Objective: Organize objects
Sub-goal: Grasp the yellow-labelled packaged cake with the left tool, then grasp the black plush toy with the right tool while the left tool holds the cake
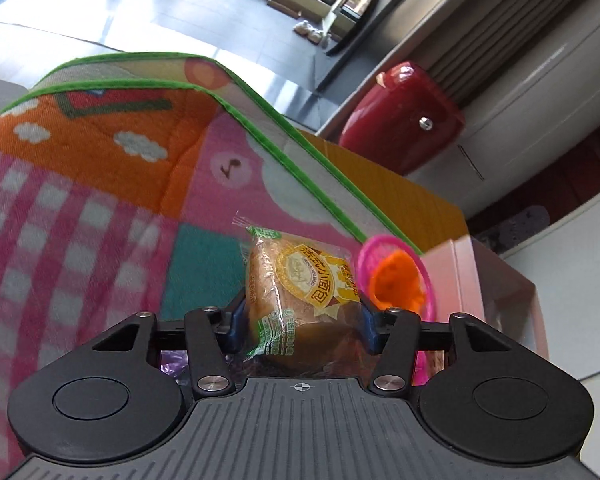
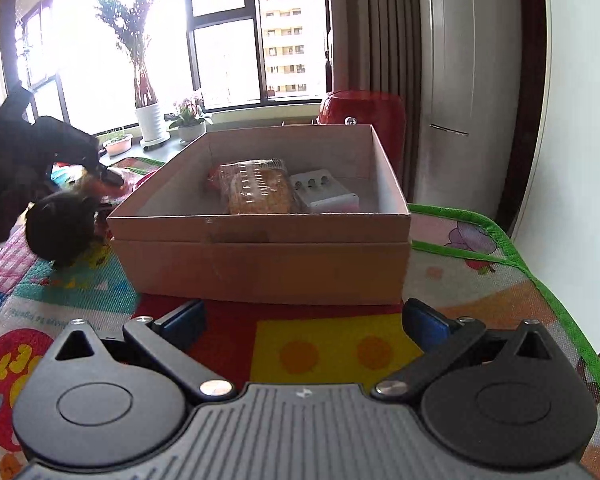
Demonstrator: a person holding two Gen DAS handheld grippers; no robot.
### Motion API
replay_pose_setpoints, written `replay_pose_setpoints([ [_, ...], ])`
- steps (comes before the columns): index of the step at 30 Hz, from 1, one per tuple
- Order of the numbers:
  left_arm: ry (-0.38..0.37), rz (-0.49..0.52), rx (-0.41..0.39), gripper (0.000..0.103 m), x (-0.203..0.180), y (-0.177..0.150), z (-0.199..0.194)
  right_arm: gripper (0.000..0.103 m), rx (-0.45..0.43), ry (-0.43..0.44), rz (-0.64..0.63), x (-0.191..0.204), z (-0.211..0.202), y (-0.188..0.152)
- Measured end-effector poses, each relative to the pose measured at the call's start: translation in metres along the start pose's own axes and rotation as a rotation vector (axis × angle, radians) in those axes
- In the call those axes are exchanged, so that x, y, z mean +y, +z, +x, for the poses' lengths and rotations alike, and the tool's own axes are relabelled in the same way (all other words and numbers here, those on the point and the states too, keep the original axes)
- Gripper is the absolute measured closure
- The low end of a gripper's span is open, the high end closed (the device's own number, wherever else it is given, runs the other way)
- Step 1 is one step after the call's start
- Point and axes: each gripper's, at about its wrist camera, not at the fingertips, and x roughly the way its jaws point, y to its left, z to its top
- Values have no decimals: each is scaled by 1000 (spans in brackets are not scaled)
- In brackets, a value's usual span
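A wrapped small bread (image 1: 300, 292) in clear plastic with a yellow and green label sits between the blue pads of my left gripper (image 1: 302, 320), which is shut on it above the colourful play mat (image 1: 80, 200). In the right wrist view an open cardboard box (image 2: 260, 256) stands on the mat straight ahead. Inside it lie another wrapped bread (image 2: 256, 192) and a white device with three round buttons (image 2: 324, 194). My right gripper (image 2: 304, 320) is open and holds nothing, just short of the box's near wall. The left gripper shows as a dark blur (image 2: 60, 200) left of the box.
A pink toy basket with something orange in it (image 1: 396, 280) sits right of the held bread, beside a pink box (image 1: 480, 280). A red container (image 2: 360, 108) stands behind the cardboard box. The mat's green edge (image 2: 540, 280) runs along the right. Potted plants line the window sill.
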Motion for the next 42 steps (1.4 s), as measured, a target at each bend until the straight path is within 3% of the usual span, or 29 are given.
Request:
replay_pose_setpoints([
  [10, -143, 213, -115, 47, -35, -89, -78, 0, -1, -8, 15, -2, -2, -1],
  [17, -160, 394, -117, 47, -56, -156, -107, 0, 5, -35, 20, -1, -3, -1],
  [21, -112, 423, -90, 47, -44, -185, -104, 0, 19, -62, 12, 1, -2, 0],
  [24, -81, 456, -123, 48, -35, -200, -112, 0, 23, -91, -8, 8, -6, -1],
  [27, -84, 462, -133, 48, -25, -204, -118, 0, 40, -51, -20, 18, -15, -3],
  [34, -195, 414, -85, 48, -2, -220, -128, 0, 42, 11, -144, 56, -41, 3],
  [42, -192, 333, -174, 48, 29, -224, -151, 0, 55, 126, -222, 104, -44, 37],
])
